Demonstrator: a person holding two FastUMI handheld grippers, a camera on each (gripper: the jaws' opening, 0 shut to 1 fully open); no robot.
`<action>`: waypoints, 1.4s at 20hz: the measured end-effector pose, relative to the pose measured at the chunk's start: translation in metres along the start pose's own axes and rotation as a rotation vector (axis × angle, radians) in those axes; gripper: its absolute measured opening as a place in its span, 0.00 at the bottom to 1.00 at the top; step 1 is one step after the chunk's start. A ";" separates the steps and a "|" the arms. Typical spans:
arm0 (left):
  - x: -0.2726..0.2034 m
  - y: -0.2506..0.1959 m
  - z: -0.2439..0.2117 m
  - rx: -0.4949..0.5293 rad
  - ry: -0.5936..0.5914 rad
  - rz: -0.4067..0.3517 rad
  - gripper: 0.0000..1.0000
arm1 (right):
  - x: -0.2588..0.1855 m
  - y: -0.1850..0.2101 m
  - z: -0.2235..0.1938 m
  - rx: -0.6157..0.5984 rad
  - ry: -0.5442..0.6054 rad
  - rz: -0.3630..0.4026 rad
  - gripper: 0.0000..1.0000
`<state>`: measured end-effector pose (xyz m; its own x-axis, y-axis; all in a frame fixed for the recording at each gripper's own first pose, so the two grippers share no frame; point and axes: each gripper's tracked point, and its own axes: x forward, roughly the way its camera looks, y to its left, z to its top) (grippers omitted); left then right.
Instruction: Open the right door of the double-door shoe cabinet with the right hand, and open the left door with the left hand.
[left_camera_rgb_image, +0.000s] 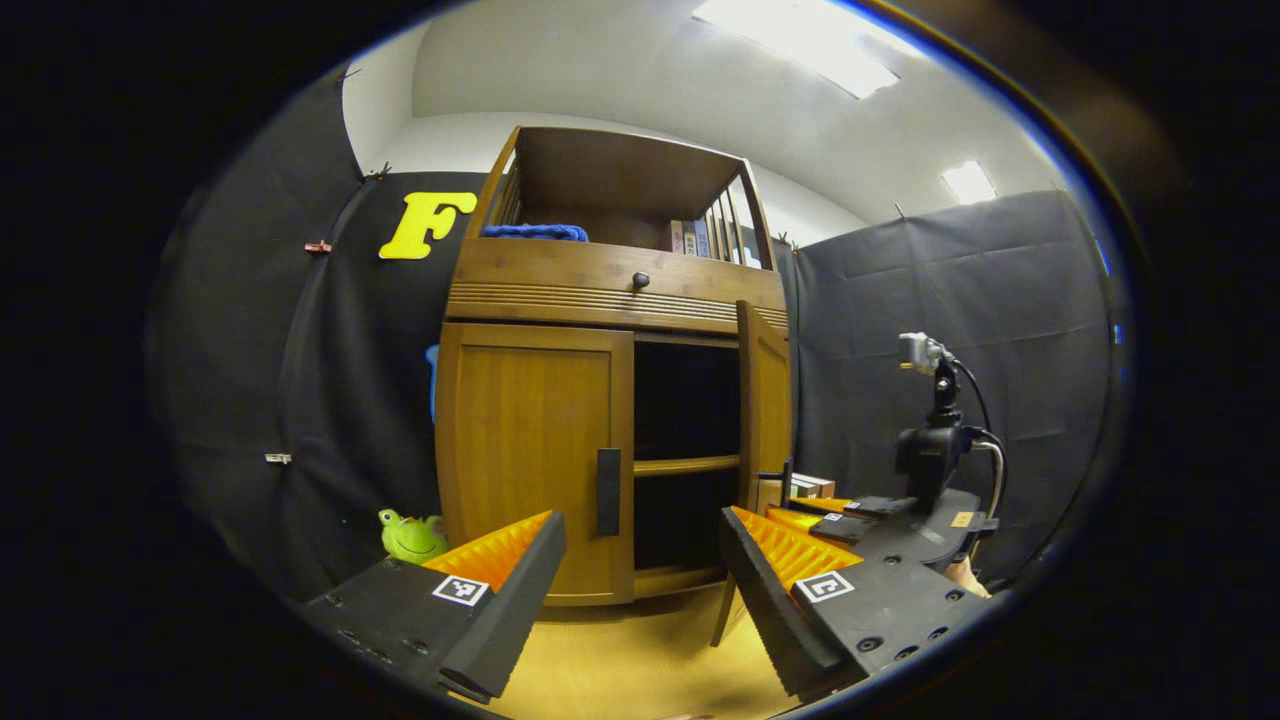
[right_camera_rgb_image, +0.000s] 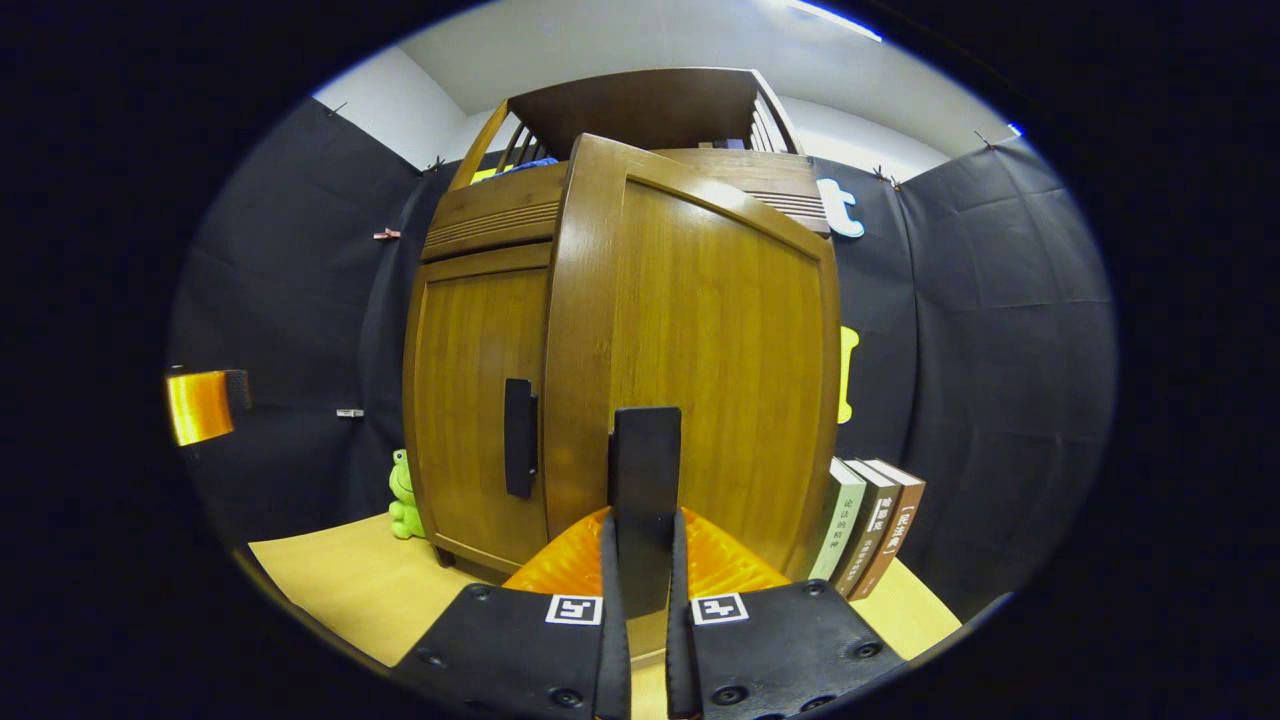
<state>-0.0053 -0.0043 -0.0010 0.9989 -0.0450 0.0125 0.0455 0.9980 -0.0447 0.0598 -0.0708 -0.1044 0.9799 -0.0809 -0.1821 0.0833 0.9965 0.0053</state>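
Observation:
A wooden double-door shoe cabinet (left_camera_rgb_image: 610, 290) stands on the table. In the left gripper view its left door (left_camera_rgb_image: 530, 450) is closed, with a dark vertical handle (left_camera_rgb_image: 608, 491), and its right door (left_camera_rgb_image: 765, 410) is swung wide open, showing dark shelves. My left gripper (left_camera_rgb_image: 640, 580) is open in front of the left door's handle, a short way off. In the right gripper view my right gripper (right_camera_rgb_image: 644, 560) is shut on the right door's handle (right_camera_rgb_image: 645, 470), with the right door (right_camera_rgb_image: 700, 360) close ahead and the left door's handle (right_camera_rgb_image: 519, 437) beside it.
A green frog toy (left_camera_rgb_image: 410, 535) sits left of the cabinet. Several books (right_camera_rgb_image: 865, 525) lean beside its right side. My right gripper with its camera mount (left_camera_rgb_image: 935, 450) shows at the right of the left gripper view. A drawer with a knob (left_camera_rgb_image: 640, 280) tops the doors.

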 end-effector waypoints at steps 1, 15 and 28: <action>0.005 -0.002 0.000 0.002 -0.002 0.000 0.96 | -0.007 -0.007 0.001 0.001 0.000 -0.006 0.18; 0.058 -0.066 -0.025 -0.030 0.032 -0.094 0.96 | -0.064 -0.121 0.005 0.017 0.000 -0.182 0.16; 0.092 -0.080 -0.036 -0.023 0.049 -0.070 0.96 | -0.098 -0.197 0.013 0.026 -0.028 -0.317 0.10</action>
<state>0.0834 -0.0899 -0.0323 0.9925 -0.1178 -0.0323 0.1154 0.9910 -0.0682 -0.0505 -0.2591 -0.0744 0.9089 -0.3884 -0.1516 0.3896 0.9207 -0.0227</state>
